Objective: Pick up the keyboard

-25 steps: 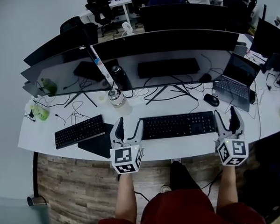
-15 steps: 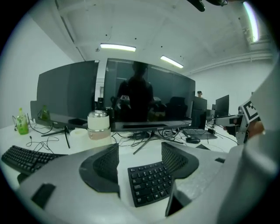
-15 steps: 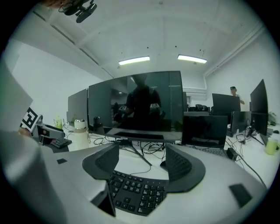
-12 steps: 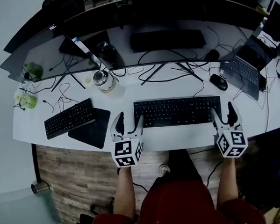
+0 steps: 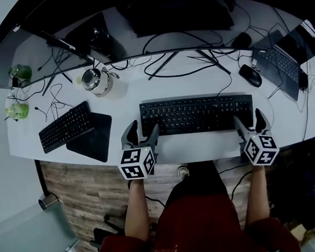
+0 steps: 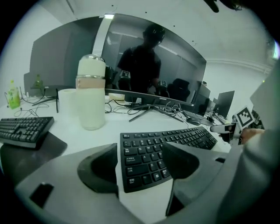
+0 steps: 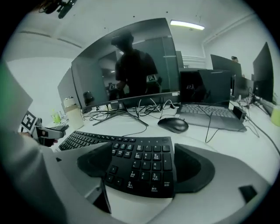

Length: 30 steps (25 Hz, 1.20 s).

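A black keyboard (image 5: 196,114) lies flat in the middle of the white desk (image 5: 201,149). My left gripper (image 5: 140,133) is at its left end, jaws open, and the keyboard's left corner (image 6: 142,159) shows in the gap between them in the left gripper view. My right gripper (image 5: 249,121) is at the right end. Its jaws have just been opening, and the number-pad end (image 7: 144,168) lies in the gap. Neither gripper's pads press on the keyboard. Both grippers point down and away over the desk's front edge.
A second black keyboard (image 5: 65,126) lies on a dark mat (image 5: 92,138) at the left. Behind stand a metal-lidded flask (image 5: 95,81), the monitor's stand legs with loose cables (image 5: 186,63), a mouse (image 5: 250,75) and a laptop (image 5: 283,63). A green bottle (image 5: 18,110) stands far left.
Both grippers have sunk toward the desk and now flank the keyboard's ends. The right jaws stand wider apart. The head view has tilted further down over the desk.
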Each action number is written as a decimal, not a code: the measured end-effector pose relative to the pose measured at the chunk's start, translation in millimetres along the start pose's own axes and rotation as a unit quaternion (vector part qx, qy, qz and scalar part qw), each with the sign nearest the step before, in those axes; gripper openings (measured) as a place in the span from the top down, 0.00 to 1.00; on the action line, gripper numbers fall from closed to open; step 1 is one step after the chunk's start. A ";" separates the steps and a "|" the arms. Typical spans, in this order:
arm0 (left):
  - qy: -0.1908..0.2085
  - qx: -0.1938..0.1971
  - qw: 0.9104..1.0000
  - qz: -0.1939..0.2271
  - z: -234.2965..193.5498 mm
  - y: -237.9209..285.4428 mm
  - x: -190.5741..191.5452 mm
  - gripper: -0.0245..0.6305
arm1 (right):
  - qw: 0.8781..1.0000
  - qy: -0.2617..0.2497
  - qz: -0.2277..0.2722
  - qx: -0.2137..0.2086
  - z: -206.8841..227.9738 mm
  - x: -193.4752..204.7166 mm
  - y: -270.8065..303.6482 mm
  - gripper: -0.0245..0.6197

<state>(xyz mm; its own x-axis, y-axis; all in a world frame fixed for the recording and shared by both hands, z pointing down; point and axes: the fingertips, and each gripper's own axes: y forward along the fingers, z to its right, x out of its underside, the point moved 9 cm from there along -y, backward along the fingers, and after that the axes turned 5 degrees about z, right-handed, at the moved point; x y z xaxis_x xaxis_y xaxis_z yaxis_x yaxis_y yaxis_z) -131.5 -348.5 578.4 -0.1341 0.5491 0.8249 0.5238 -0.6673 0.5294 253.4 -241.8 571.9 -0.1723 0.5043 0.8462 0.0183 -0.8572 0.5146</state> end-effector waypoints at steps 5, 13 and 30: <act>-0.010 0.018 0.999 -0.027 0.6 15.0 5.5 0.48 | 0.999 0.016 -0.037 -0.008 6.2 15.4 15.6 0.29; -0.026 0.018 0.998 -0.060 -6.7 26.0 13.3 0.45 | 0.998 0.012 -0.059 0.010 14.0 23.2 26.6 0.27; -0.032 0.036 0.991 -0.122 -9.7 38.0 14.8 0.45 | 0.989 0.035 -0.143 -0.032 22.8 15.3 42.4 0.27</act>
<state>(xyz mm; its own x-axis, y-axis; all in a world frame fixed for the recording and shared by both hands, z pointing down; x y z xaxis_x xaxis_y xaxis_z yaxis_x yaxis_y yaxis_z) -121.7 -370.7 612.7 -0.2111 0.7224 0.6585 0.5408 -0.4748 0.6943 274.0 -268.1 609.9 -0.2290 0.7199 0.6552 -0.1026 -0.6872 0.7192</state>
